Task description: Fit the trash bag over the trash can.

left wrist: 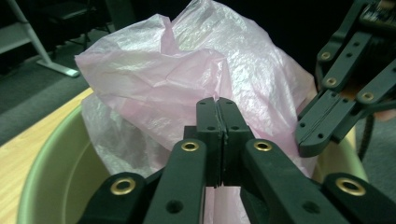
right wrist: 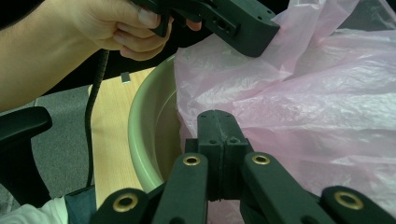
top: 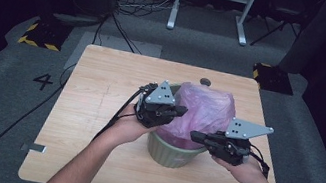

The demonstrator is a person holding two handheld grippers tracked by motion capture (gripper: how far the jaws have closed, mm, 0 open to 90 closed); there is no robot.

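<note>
**Pink bag in green bin, both grippers at its sides**

A green bin (top: pixel 173 151) is seen on a wooden table (top: pixel 89 124) in the high view, with a puffed pink bag (top: pixel 205 112) standing up out of it. The left gripper (top: pixel 179 110) is held against the bag's left side and the right gripper (top: pixel 196 137) at the near rim, each in a hand (top: pixel 132 126).

In the left gripper view the jaws are pressed together, pad to pad, with the bag (left wrist: pixel 187 79) just behind the tips; whether a fold of film is caught between them cannot be told. The bin's inner wall (left wrist: pixel 60 158) is shown at the left, and the right gripper (left wrist: pixel 317 140), shut as well, at the far side.

In the right gripper view that gripper's jaws are likewise closed flat, set against the bag (right wrist: pixel 317 102) near the bin's rim (right wrist: pixel 140 116); a pinch cannot be confirmed. The left gripper (right wrist: pixel 261 37) is seen above, touching the film, and grey floor (right wrist: pixel 56 116) beyond the table edge.
</note>
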